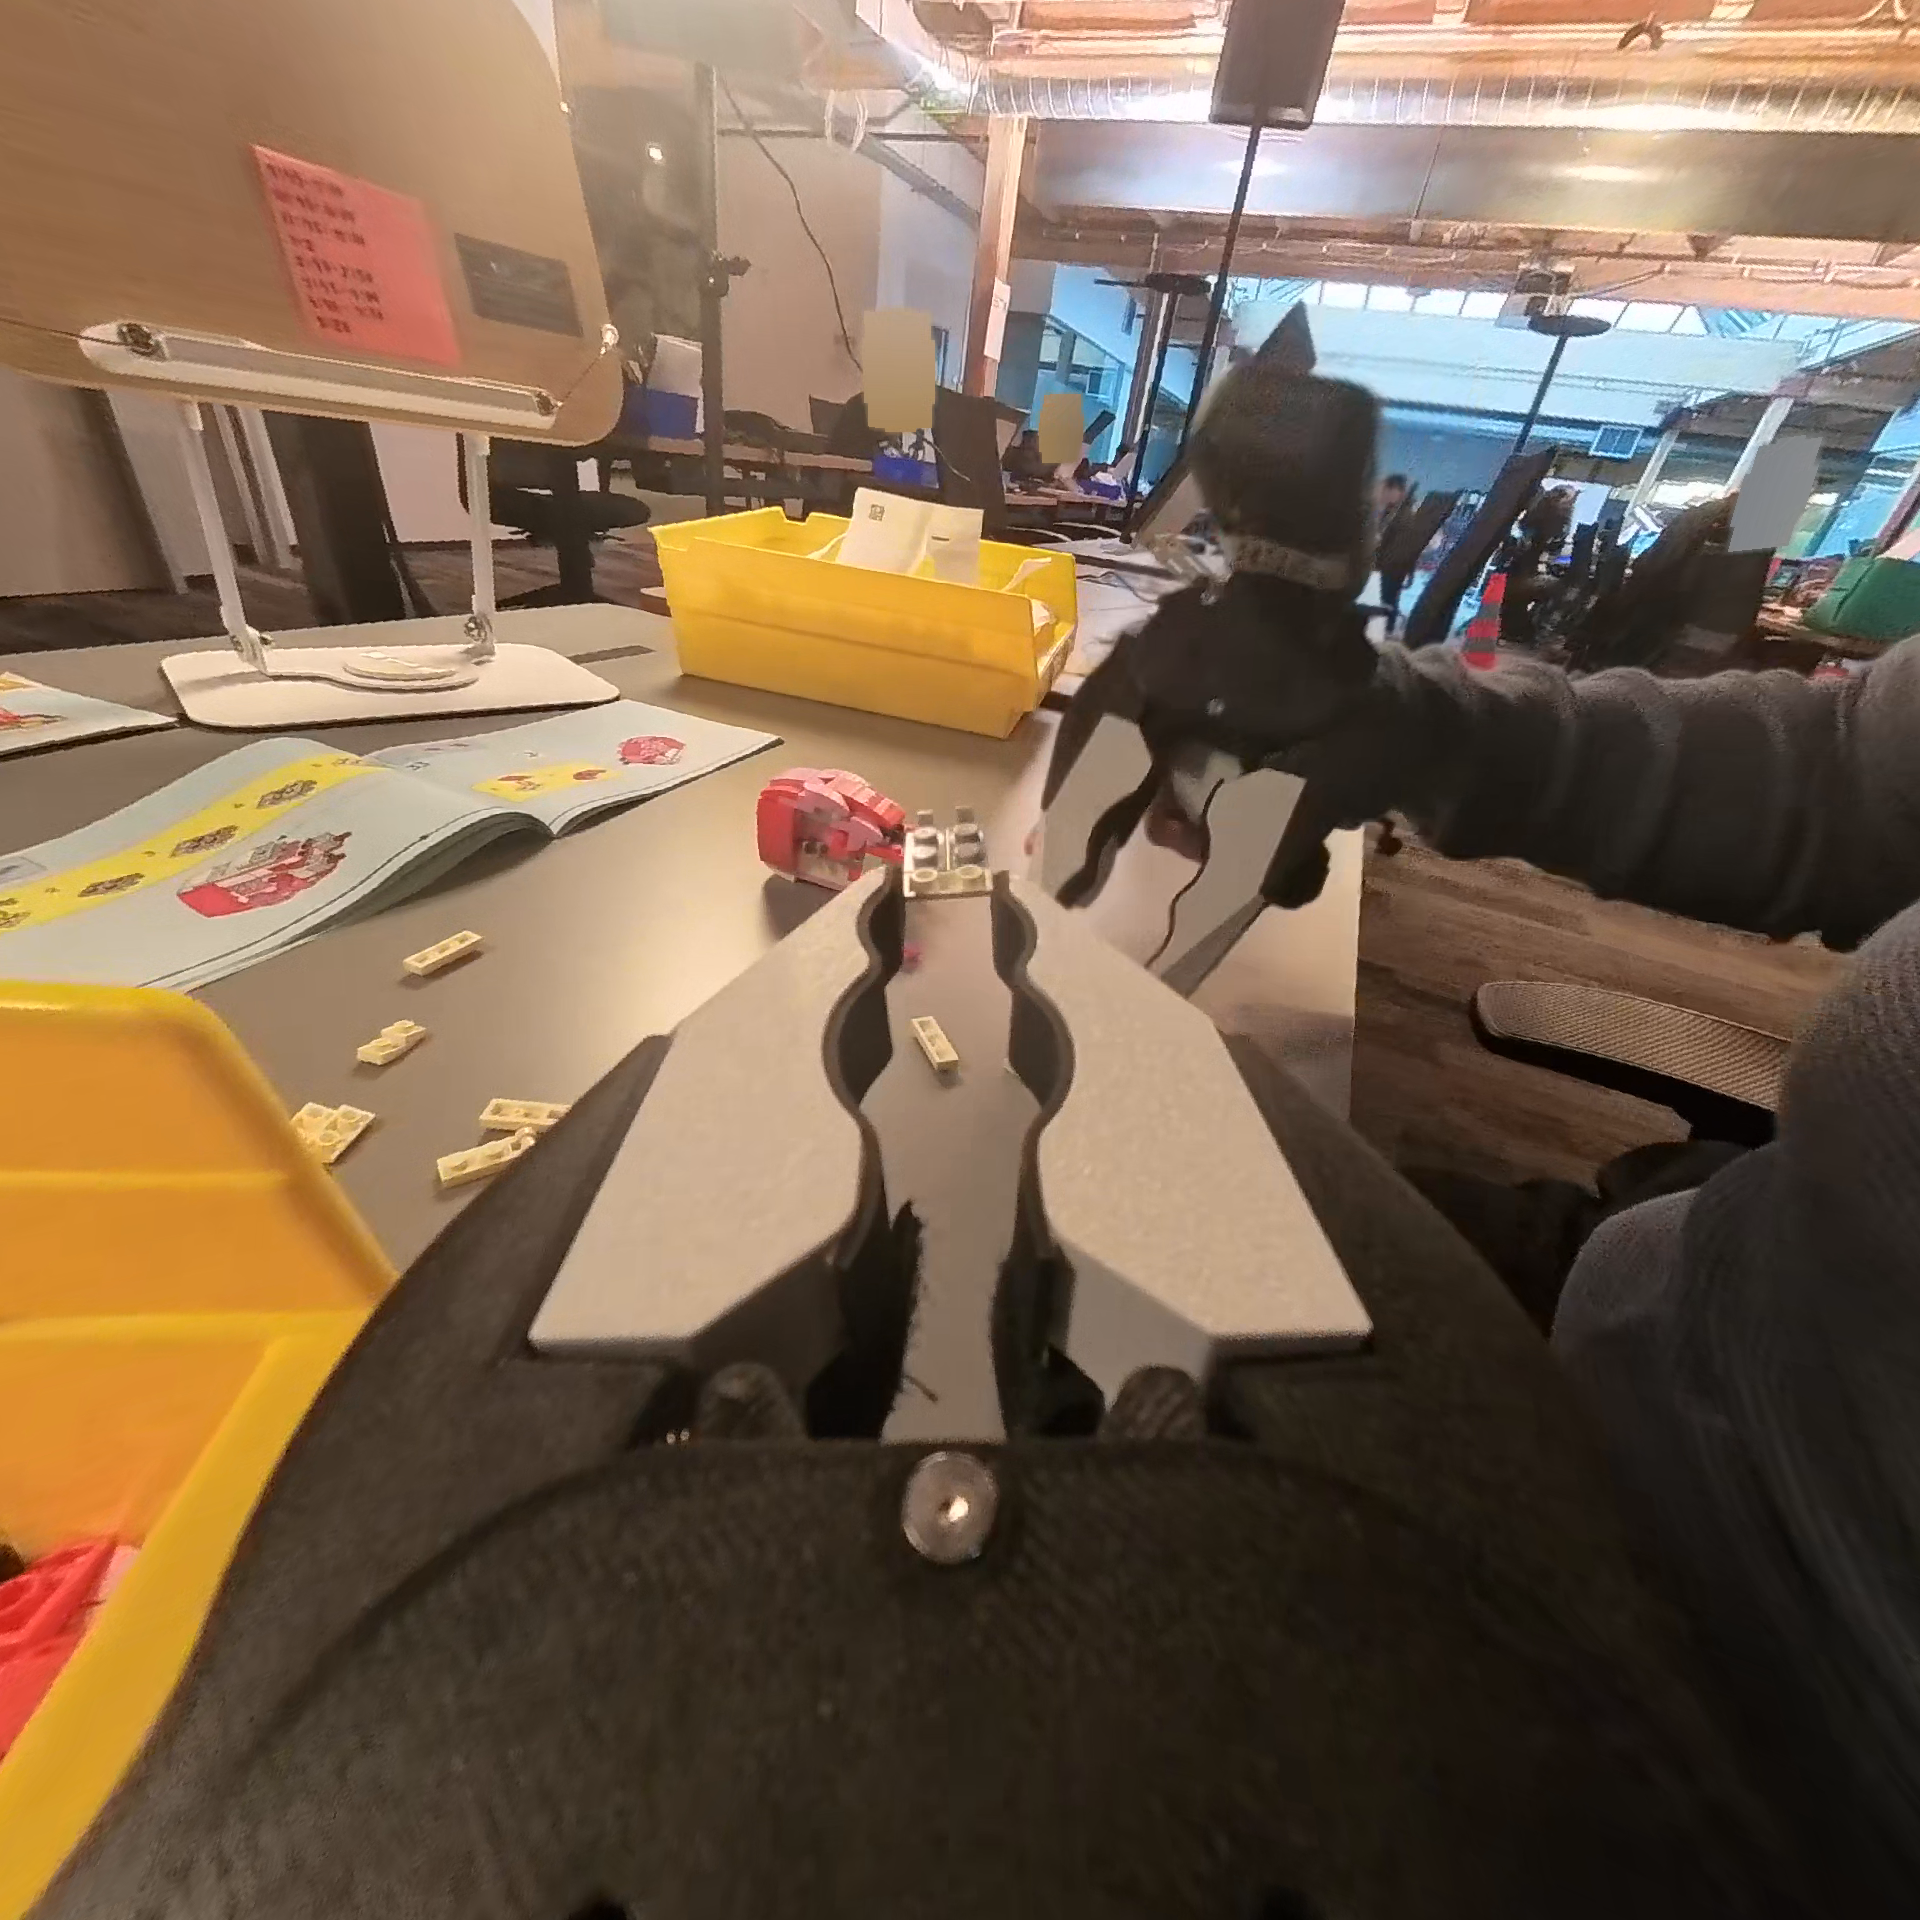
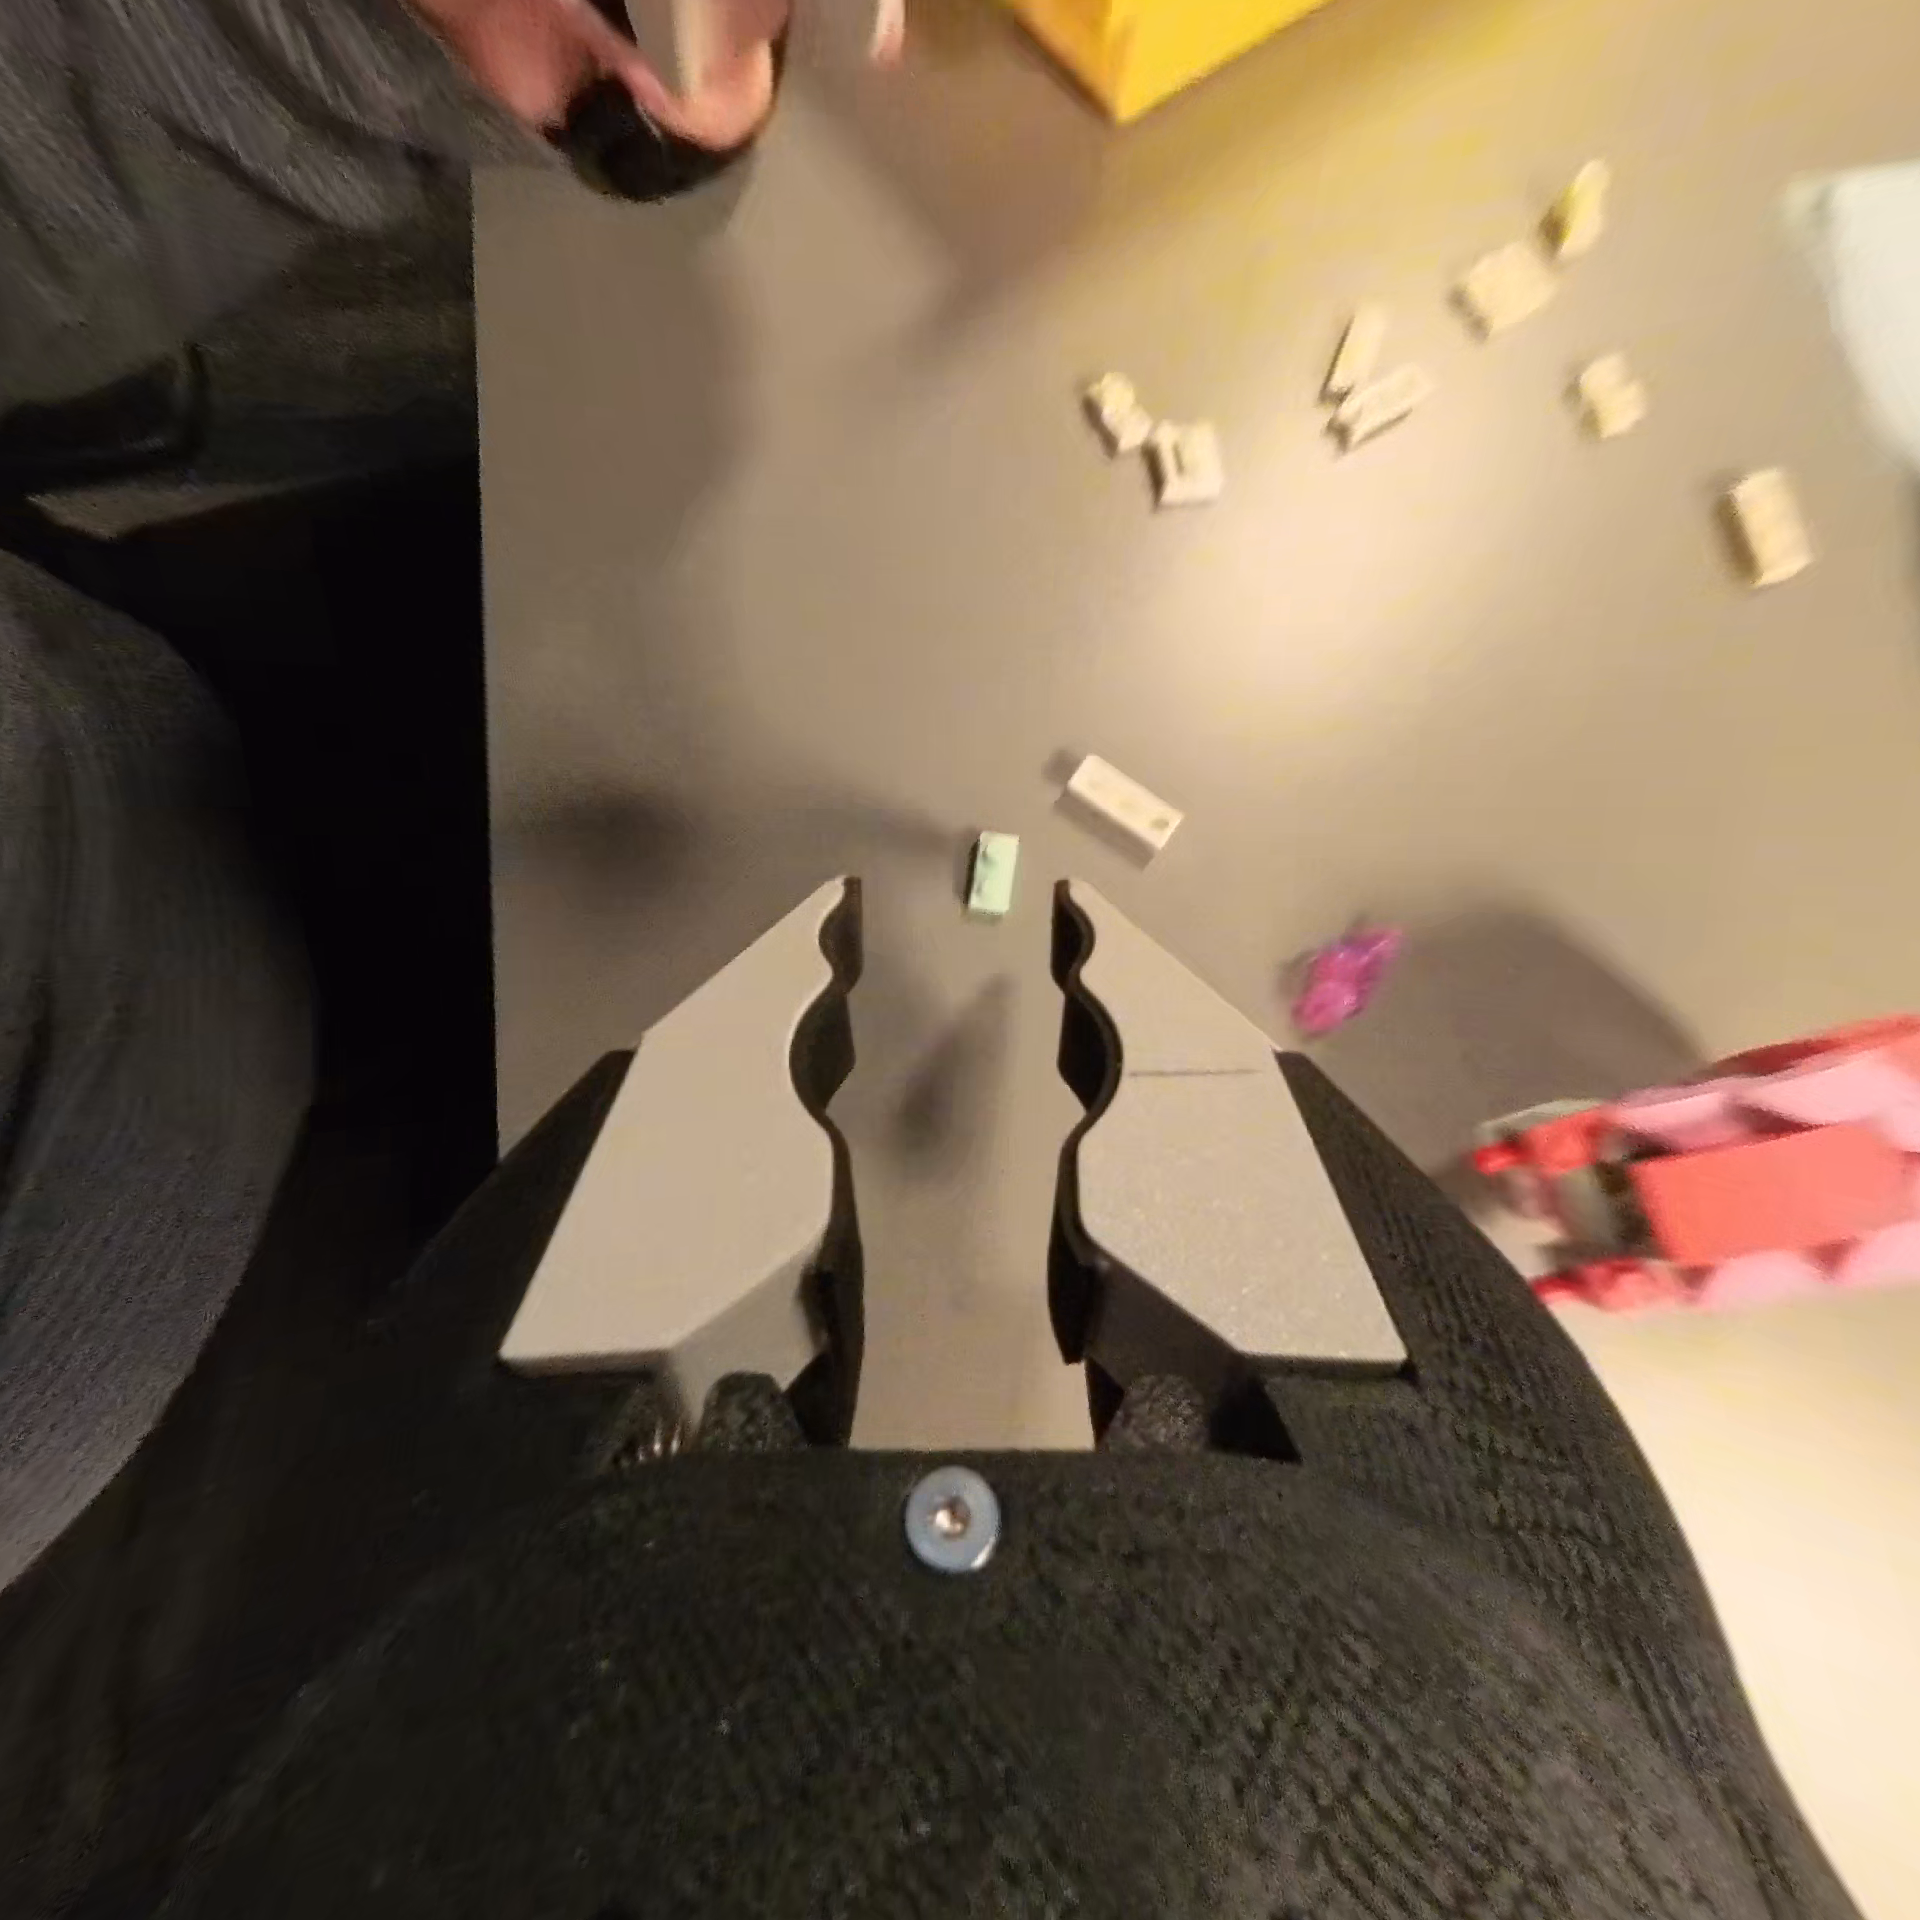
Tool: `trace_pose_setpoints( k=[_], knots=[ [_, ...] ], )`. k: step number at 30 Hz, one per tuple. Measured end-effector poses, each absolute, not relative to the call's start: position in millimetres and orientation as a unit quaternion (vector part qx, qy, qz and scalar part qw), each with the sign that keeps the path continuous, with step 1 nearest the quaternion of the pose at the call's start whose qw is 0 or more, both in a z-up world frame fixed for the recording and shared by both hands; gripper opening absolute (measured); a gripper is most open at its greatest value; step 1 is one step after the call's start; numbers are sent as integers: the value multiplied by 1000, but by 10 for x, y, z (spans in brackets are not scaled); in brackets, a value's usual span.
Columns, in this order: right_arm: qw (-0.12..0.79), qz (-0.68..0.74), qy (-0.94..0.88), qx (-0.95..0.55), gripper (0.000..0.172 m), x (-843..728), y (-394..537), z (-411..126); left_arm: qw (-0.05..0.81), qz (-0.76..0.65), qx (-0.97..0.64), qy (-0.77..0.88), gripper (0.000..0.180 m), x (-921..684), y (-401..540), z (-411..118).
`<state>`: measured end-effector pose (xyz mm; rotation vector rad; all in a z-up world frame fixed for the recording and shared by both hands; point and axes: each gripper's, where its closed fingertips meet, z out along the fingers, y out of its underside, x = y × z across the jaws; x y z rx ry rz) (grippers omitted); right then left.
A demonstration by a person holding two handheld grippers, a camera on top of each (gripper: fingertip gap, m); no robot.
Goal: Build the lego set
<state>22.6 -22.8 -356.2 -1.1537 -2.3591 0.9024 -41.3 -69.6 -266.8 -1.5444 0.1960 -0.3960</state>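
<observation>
Tabletop — yellow bin (image 1: 862,644) with white bags (image 1: 909,535)

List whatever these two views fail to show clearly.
- Yellow bin, left wrist view: cut off by the left edge; its contents are mostly out of frame.
- Red and pink brick model, right wrist view: motion-blurred and cropped by the right edge.
- Magenta piece, right wrist view: too blurred to identify.
- Right gripper, left wrist view: smeared by motion.
- Pink note, left wrist view: partly washed out by glare.
</observation>
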Motion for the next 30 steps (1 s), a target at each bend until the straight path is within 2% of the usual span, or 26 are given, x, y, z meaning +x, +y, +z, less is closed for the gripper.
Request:
trace_pose_setpoints(
  k=[8, 12, 13, 20, 25, 30],
  knots=[
    [95, 397, -805, -431, 33, 354, -445, -3652, 693, -175, -695, 79, 16, -437, -681, -2674],
    [195, 386, -797, -422, 14, 160, -210, -3577, 691, -177, -695, 88, 16, -406, -689, -2677],
    [193, 385, -791, -435, 13, 142, -163, -3592, 691, -177, -695, 89, 16, -404, -689, -2676],
    [89, 421, -807, -405, 18, 307, -507, -3631, 691, -183, -693, 94, 16, -387, -695, -2674],
    [174, 404, -799, -410, 19, 101, -355, -3548, 686, -183, -696, 106, 16, -349, -696, -2687],
    [182, 364, -820, -402, 24, 73, -350, -3677, 685, -186, -695, 110, 16, -335, -701, -2688]
  ],
)
